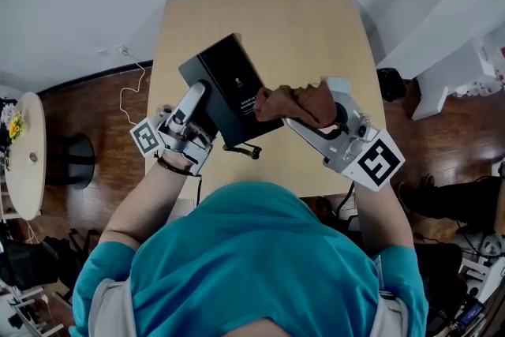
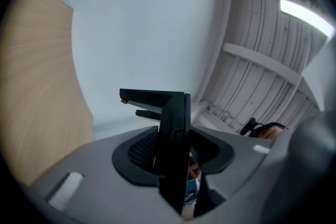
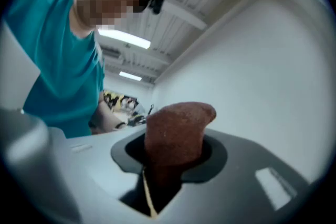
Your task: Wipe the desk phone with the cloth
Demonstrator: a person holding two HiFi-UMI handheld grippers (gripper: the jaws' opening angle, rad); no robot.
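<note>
The flat black desk phone is hanging tilted above the light wooden bench, not lying on it. The left tool is pinching its near left edge. The right tool is pinching the crumpled brown cloth, which is touching the phone's right edge. The phone's long axis is running from far left to near right, so the wipe is probably going leftward over its face.

white logo and print lines on the black back of the desk phone, clamped between the jaws of the left gripper, too small to read
</note>
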